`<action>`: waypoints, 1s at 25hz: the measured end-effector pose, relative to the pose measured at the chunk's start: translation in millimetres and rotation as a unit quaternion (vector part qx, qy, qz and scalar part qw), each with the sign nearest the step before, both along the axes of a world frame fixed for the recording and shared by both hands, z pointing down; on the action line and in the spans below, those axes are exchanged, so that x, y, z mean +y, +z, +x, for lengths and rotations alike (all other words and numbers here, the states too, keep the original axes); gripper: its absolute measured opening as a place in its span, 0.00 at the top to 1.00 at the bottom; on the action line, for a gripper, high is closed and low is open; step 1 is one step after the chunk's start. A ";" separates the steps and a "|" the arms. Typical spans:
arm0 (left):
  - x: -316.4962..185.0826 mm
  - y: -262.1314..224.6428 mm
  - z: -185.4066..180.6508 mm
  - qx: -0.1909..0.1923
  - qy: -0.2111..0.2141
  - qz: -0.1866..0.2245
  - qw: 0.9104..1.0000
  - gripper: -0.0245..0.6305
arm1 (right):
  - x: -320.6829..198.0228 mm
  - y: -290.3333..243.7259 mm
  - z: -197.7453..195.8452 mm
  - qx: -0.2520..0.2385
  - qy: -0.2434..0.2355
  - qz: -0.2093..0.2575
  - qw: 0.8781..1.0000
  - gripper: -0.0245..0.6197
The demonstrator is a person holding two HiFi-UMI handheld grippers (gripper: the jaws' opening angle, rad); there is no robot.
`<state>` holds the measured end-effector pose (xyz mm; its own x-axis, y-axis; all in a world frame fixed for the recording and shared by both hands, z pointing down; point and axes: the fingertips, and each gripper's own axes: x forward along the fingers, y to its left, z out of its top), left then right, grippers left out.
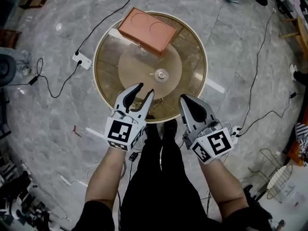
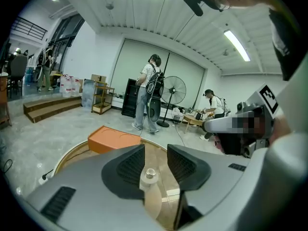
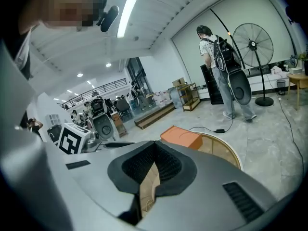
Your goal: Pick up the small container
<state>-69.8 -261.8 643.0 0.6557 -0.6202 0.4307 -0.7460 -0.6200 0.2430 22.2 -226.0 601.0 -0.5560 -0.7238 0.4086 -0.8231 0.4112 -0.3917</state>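
The small container (image 1: 161, 74), a pale round pot with a metallic top, stands at the middle of the round glass-topped table (image 1: 108, 88). In the left gripper view the small container (image 2: 150, 173) shows through the gap of the jaws, farther off and untouched. My left gripper (image 1: 146, 88) is over the table's near edge, open, with nothing between its fingers. My right gripper (image 1: 183, 98) hovers at the near edge to the right, its jaws shut and empty. In the right gripper view the right gripper (image 3: 154, 147) has its pads meeting.
An orange box (image 1: 147, 30) lies on the far side of the table. Cables and a white power strip (image 1: 83, 60) trail over the marble floor. A wire basket (image 1: 279, 177) stands at the right. People and a standing fan (image 2: 173, 91) are in the room behind.
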 end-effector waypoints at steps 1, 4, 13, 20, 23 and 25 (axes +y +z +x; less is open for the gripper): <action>-2.2 12.8 3.8 0.000 0.003 0.000 1.000 0.72 | 1.2 14.3 3.5 0.001 0.002 -0.006 1.000 0.94; -7.0 51.6 15.9 -0.006 0.019 0.003 1.000 0.70 | 6.1 56.8 15.1 0.004 0.014 -0.024 1.000 0.94; -19.9 160.3 42.4 -0.031 0.034 -0.009 0.999 0.46 | 16.2 143.3 25.2 -0.001 0.017 -0.059 0.998 0.94; -32.0 198.3 65.1 -0.063 0.047 0.021 0.997 0.41 | 18.6 174.8 18.9 -0.012 0.011 -0.069 0.997 0.94; -39.2 205.4 68.1 -0.074 0.041 0.032 0.996 0.41 | 19.0 180.6 20.3 -0.017 0.013 -0.072 0.997 0.94; -41.9 210.0 71.6 -0.079 0.045 0.036 0.995 0.40 | 19.7 182.9 22.0 -0.017 0.015 -0.072 0.997 0.94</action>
<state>1.8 -303.7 853.0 0.6382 -0.5943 0.4894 -0.7117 -0.6978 0.0806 44.2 -206.3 783.9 -0.5509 -0.6753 0.4903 -0.8189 0.3241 -0.4737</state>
